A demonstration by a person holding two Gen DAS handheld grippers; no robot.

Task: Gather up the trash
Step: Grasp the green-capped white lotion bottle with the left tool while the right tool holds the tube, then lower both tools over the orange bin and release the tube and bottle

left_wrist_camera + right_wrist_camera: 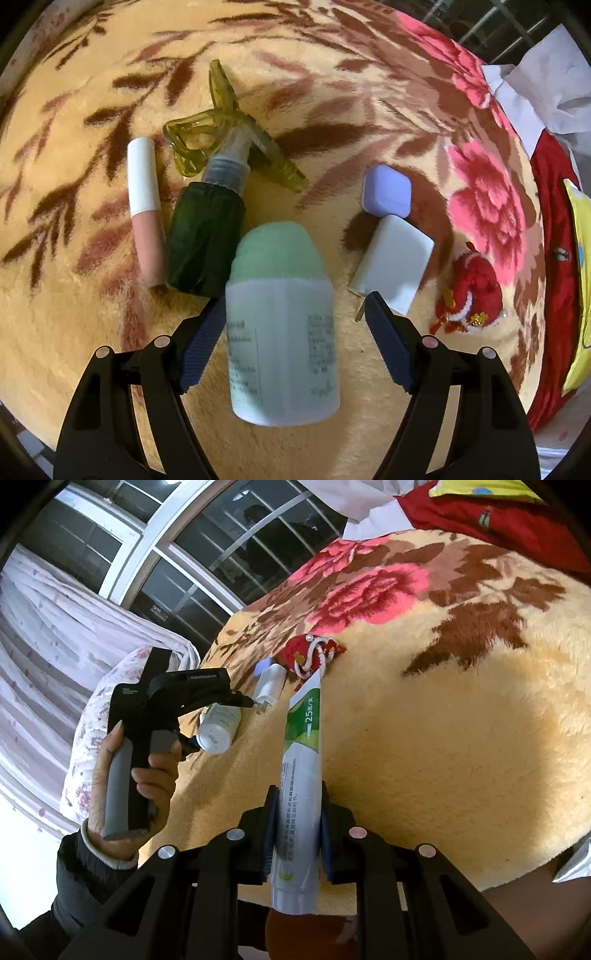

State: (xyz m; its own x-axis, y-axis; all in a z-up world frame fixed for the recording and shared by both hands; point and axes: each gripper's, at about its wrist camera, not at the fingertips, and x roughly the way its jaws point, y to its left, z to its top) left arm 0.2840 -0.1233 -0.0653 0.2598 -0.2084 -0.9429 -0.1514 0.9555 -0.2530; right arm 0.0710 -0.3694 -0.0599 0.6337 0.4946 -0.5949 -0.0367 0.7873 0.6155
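Note:
A pale green bottle with a green cap lies on the floral blanket between the open fingers of my left gripper, which do not clamp it. The bottle also shows in the right wrist view, beside the left gripper. My right gripper is shut on a white and green toothpaste tube and holds it above the blanket.
A dark green spray bottle, a pink lip gloss tube, a green hair claw, a lilac case, a white charger plug and a red pouch lie ahead. Red cloth and white paper lie at right.

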